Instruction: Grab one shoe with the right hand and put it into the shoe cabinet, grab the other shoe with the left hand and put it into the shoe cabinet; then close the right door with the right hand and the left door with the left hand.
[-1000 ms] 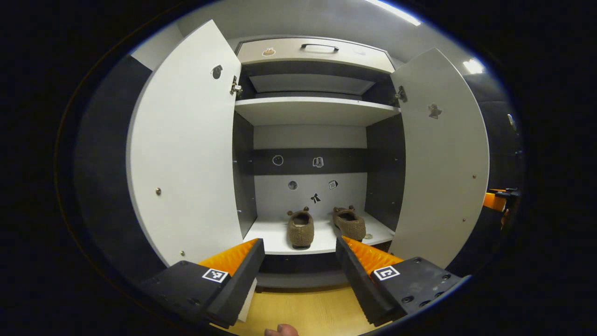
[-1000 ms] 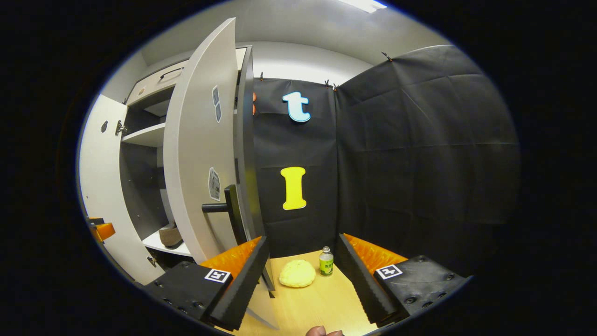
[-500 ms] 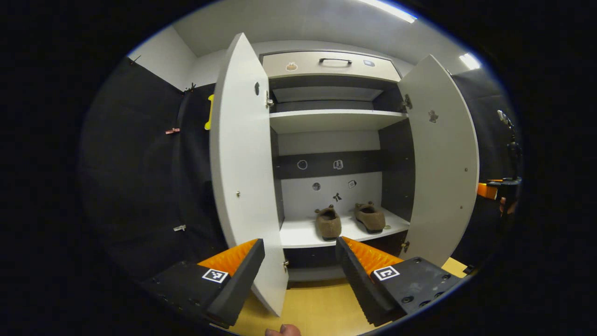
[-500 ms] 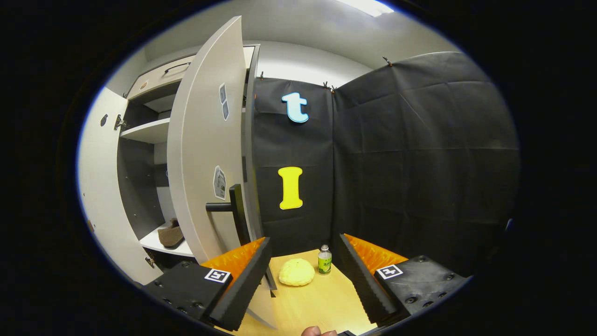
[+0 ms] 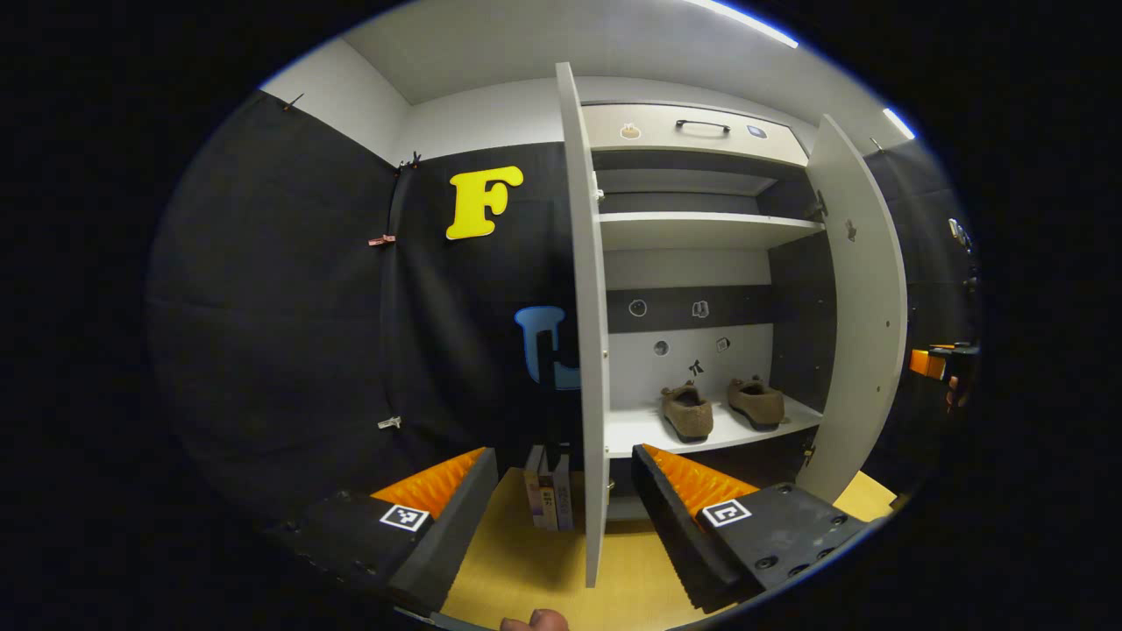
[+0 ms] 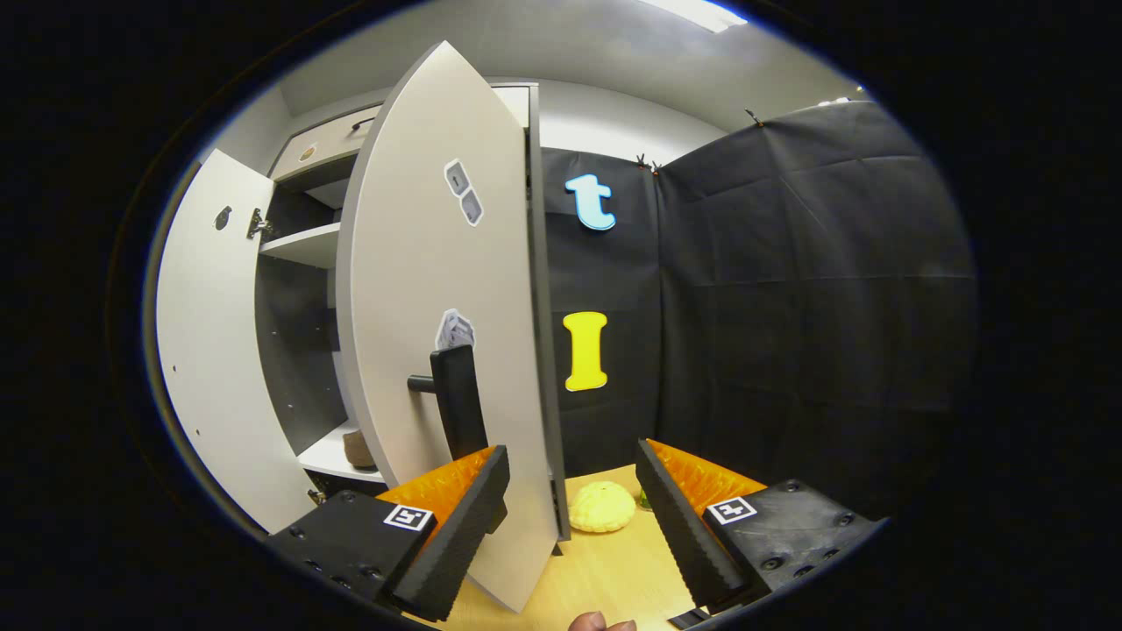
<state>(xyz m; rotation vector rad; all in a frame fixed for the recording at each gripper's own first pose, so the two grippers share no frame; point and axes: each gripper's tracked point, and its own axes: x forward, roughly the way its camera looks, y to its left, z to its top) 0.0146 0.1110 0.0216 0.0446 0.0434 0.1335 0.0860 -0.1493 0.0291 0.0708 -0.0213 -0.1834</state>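
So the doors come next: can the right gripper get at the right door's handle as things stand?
Probably yes. The right gripper is open with the right door edge between its fingers, and the handle sits just above its left finger, nothing in between.

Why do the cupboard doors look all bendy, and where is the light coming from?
In the left gripper view the fisheye lens bows the right door outward, and a ceiling light strip glows above; in the right gripper view the same door bulges like a sail under a bright ceiling light.
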